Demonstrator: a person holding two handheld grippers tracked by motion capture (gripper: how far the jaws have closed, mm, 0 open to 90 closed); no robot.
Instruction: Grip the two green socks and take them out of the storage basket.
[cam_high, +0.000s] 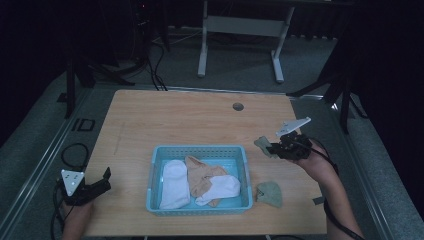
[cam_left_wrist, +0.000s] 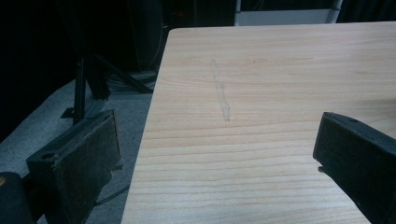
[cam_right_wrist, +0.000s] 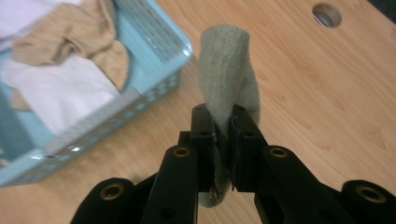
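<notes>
green sock (cam_right_wrist: 229, 70) pinched in right gripper (cam_right_wrist: 222, 135), beside blue basket (cam_high: 155, 165), left gripper (cam_left_wrist: 215, 154) spread wide

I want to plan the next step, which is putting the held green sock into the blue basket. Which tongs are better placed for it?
The right tongs: they are shut on the green sock beside the basket. The left tongs are open, holding nothing, at the table's left edge.

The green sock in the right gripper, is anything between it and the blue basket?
Nothing visible blocks it. The right gripper is shut on the green sock, held above bare table just right of the blue basket. Only the basket's own right wall lies between; its contents leave room.
</notes>
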